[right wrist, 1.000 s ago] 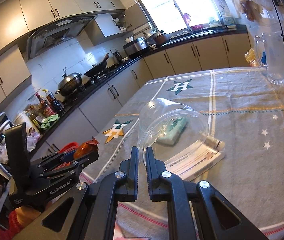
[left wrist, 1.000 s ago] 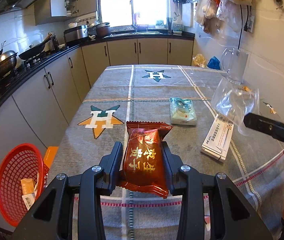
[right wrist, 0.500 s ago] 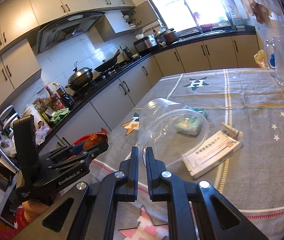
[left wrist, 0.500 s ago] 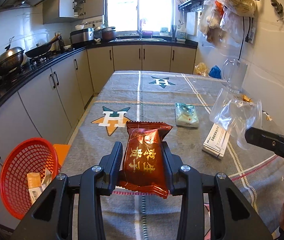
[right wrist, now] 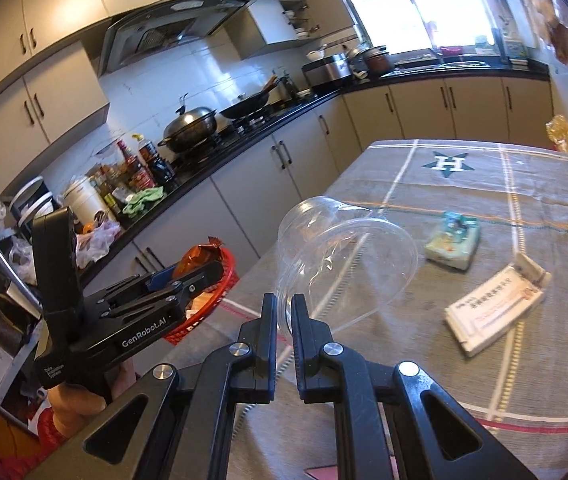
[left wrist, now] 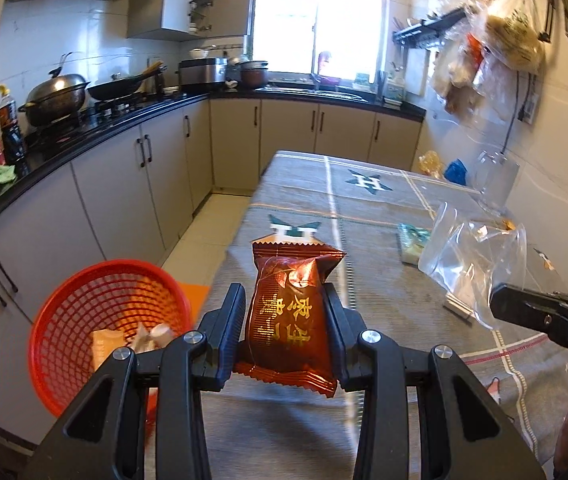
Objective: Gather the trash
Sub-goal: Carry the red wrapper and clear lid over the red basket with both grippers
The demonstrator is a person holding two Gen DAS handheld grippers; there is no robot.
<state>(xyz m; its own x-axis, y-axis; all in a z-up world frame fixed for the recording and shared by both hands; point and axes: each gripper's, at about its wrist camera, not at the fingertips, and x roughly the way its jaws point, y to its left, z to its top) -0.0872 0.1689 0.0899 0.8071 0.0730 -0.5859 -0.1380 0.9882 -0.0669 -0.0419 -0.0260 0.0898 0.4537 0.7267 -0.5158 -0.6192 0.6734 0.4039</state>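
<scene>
Red snack packet [left wrist: 289,314] sits clamped upright between left hand-held gripper [left wrist: 285,320] fingers

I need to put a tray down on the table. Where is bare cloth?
Bare: the far end around the star emblem, and the near strip under the clear cup. Crowded: the right side, with the tissue pack and paper box.
</scene>
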